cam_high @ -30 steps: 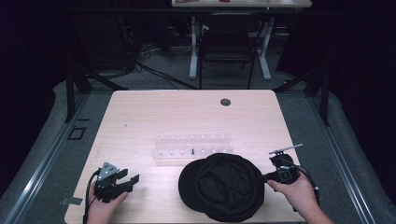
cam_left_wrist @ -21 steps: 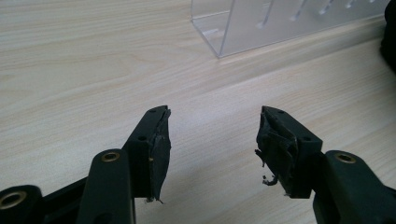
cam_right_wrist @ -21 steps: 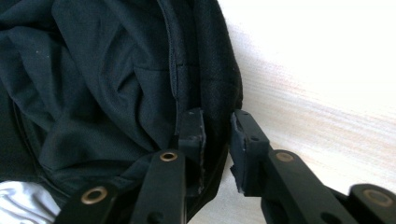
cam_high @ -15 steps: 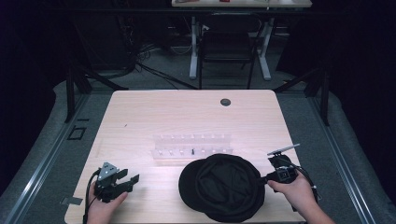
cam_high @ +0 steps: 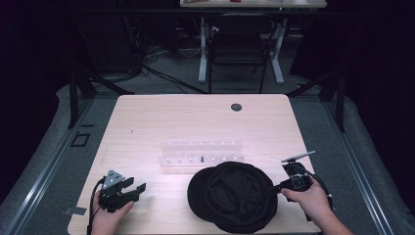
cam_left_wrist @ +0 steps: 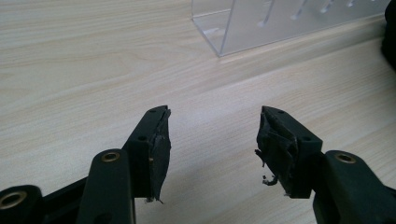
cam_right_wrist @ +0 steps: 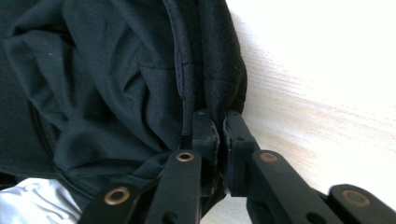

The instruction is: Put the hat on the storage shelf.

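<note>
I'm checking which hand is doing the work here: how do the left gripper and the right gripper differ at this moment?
The left gripper has its fingers spread wide with bare table between them; the right gripper has its fingers just closed together, pinching the edge of the black cap. The left gripper rests apart from the cap, near the table's front left corner; the right gripper sits against the cap's right edge. Both are black, hand-held and low over the table.
</note>
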Motion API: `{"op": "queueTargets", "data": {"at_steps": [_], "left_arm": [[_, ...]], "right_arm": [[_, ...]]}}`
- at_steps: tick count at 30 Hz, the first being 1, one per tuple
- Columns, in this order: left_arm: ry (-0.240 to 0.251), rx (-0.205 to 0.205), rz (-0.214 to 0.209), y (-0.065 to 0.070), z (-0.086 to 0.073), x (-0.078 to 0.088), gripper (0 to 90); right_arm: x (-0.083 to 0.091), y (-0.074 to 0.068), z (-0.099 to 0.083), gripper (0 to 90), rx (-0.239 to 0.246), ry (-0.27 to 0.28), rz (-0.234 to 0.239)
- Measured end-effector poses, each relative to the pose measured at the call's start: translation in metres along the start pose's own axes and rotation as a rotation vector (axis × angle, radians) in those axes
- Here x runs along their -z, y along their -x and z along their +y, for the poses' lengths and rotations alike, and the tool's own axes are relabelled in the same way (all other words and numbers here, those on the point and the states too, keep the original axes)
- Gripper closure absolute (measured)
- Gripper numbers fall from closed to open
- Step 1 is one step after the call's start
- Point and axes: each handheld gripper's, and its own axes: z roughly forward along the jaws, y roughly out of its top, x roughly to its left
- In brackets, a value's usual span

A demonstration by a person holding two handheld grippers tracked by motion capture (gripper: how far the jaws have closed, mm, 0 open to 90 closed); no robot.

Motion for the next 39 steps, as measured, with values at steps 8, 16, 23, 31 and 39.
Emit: {"op": "queueTargets", "data": {"at_steps": [8, 16, 23, 31, 39], "left_arm": [[-0.002, 0.001, -0.001, 0.001, 0.0, -0.001, 43.7], [-0.001, 0.001, 0.0, 0.0, 0.0, -0.001, 43.7], [-0.004, 0.0, 0.0, 0.001, 0.0, -0.002, 43.9], [-0.004, 0.0, 0.0, 0.0, 0.0, -0.001, 44.3], [0.005, 0.0, 0.005, 0.0, 0.0, -0.001, 45.2]], "right_arm": [[0.016, -0.002, -0.002, 88.2, 0.009, 0.038, 0.07], [0.033, -0.009, 0.001, 88.3, 0.008, 0.064, 0.14], [0.044, -0.02, 0.006, 88.3, 0.019, 0.087, 0.175], [0.059, -0.033, 0.01, 88.3, 0.023, 0.127, 0.248], [0.072, -0.049, 0.015, 88.4, 0.062, 0.164, 0.311]]}}
